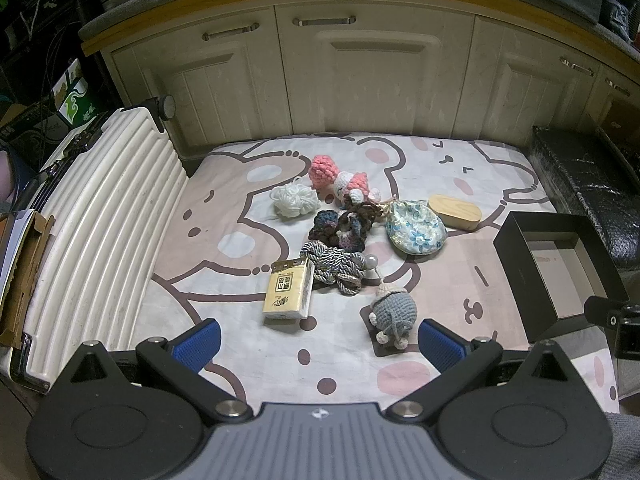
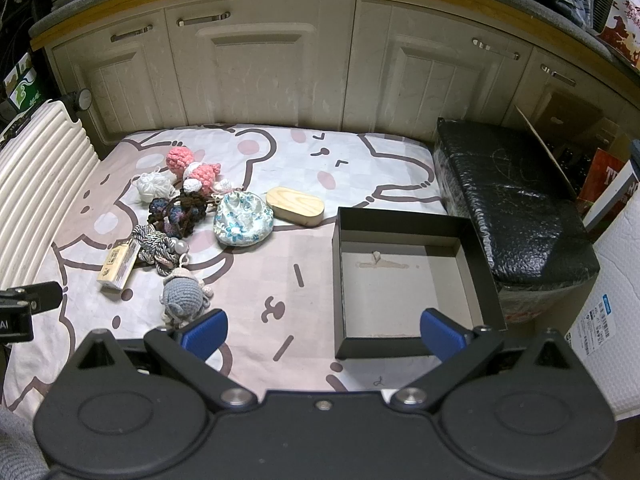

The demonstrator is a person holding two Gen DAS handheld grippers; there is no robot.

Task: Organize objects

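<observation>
Small objects lie in a loose cluster on a cartoon-print cloth [image 1: 224, 248]: a tissue pack [image 1: 289, 292], a grey crochet doll [image 1: 394, 310], a rope knot [image 1: 336, 266], a dark crochet piece [image 1: 340, 228], a floral pouch [image 1: 416, 226], a wooden oval box [image 1: 454, 213], white yarn [image 1: 294, 200] and pink crochet toys [image 1: 340, 178]. An open black box [image 2: 408, 280] stands empty to the right. My left gripper [image 1: 318, 340] is open and empty, just before the tissue pack and doll. My right gripper [image 2: 324, 330] is open and empty, at the box's near-left corner.
A white ribbed suitcase [image 1: 100, 248] lies along the cloth's left side. A black padded case [image 2: 516, 208] sits to the right of the box. Cream cabinet doors [image 1: 360, 80] stand behind. A white package [image 2: 608, 320] is at the far right.
</observation>
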